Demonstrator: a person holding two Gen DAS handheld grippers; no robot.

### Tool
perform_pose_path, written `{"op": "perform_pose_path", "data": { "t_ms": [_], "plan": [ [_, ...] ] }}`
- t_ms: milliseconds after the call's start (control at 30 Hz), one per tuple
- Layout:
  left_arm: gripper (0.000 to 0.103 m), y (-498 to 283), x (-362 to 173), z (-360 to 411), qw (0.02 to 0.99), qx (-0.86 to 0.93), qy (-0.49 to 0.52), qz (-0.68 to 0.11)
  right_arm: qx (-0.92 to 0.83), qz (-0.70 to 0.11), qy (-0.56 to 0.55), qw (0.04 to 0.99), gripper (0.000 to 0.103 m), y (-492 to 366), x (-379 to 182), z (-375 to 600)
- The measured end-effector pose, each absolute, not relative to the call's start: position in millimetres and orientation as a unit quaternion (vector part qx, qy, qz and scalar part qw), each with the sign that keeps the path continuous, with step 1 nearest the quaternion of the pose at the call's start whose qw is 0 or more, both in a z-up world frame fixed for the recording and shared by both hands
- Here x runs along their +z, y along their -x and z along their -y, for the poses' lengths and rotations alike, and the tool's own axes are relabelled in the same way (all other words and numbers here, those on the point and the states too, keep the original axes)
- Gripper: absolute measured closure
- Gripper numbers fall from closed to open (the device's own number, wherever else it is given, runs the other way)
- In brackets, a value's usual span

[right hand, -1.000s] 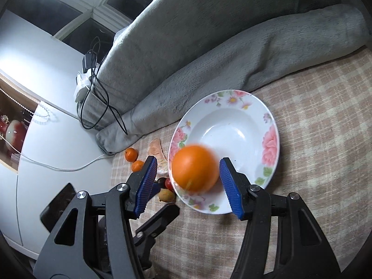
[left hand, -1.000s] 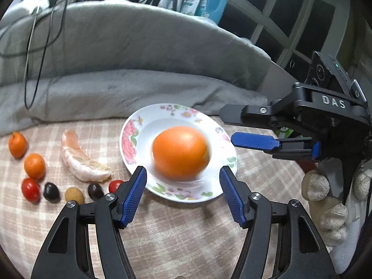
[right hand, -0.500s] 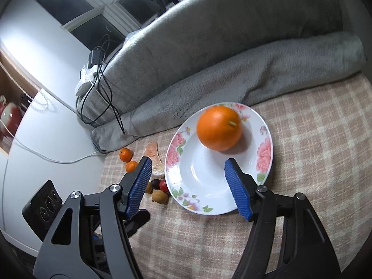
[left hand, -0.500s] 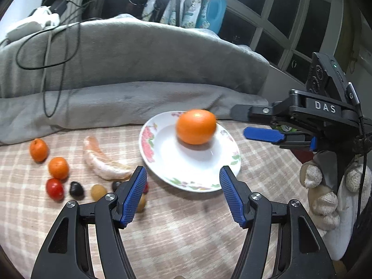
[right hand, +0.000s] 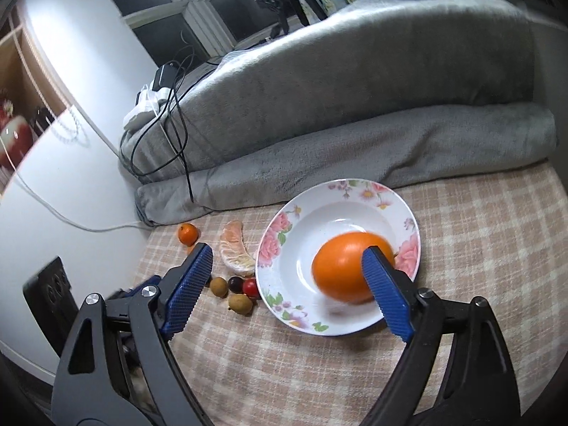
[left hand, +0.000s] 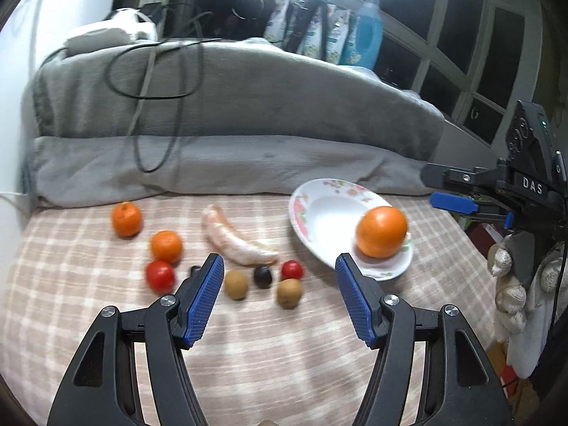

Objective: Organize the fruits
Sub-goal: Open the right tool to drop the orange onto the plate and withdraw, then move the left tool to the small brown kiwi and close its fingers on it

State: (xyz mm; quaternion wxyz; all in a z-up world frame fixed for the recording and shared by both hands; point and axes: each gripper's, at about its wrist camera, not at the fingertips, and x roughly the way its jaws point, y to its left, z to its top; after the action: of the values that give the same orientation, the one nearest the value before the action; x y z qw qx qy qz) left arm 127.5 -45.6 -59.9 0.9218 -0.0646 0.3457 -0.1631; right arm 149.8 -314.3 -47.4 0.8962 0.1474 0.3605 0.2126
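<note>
Grey blanket (right hand: 355, 113) lies rolled along the far edge of the checked bed cover (right hand: 479, 248), directly behind the floral plate (right hand: 284, 227), which carries the large orange (right hand: 340, 269) near its front rim. Left of the plate lie a peeled citrus segment (left hand: 234, 241), two small mandarins (left hand: 126, 218), two red tomatoes (left hand: 160, 276), brown and dark small fruits (left hand: 289, 293). Right tongs (right hand: 287, 284) have just been opening and stand apart around the orange without pressing it; left tongs (left hand: 280, 298) stand apart, empty, over the small fruits.
</note>
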Motion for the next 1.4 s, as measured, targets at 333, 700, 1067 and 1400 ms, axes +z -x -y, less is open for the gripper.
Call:
{"op": "perform_pose_path", "data": {
  "t_ms": [333, 700, 1067, 1400],
  "plan": [
    [0.038, -116, -68, 2, 0.925, -0.119, 0.074, -0.354, 0.228, -0.337, -0.097, 0.908, 0.015, -143, -42, 287],
    [0.038, -118, -70, -35, 0.929, -0.084, 0.077, -0.353, 0.268, -0.339, -0.028, 0.901, 0.015, -141, -47, 243],
    [0.044, -135, -84, -51, 0.921, -0.093, 0.083, -0.370, 0.342, -0.372, 0.058, 0.861, 0.040, -140, -72, 187],
    [0.059, -150, -103, -49, 0.905, -0.114, 0.098, -0.397, 0.378, -0.407, 0.142, 0.819, 0.062, -152, -104, 140]
  ]
}}
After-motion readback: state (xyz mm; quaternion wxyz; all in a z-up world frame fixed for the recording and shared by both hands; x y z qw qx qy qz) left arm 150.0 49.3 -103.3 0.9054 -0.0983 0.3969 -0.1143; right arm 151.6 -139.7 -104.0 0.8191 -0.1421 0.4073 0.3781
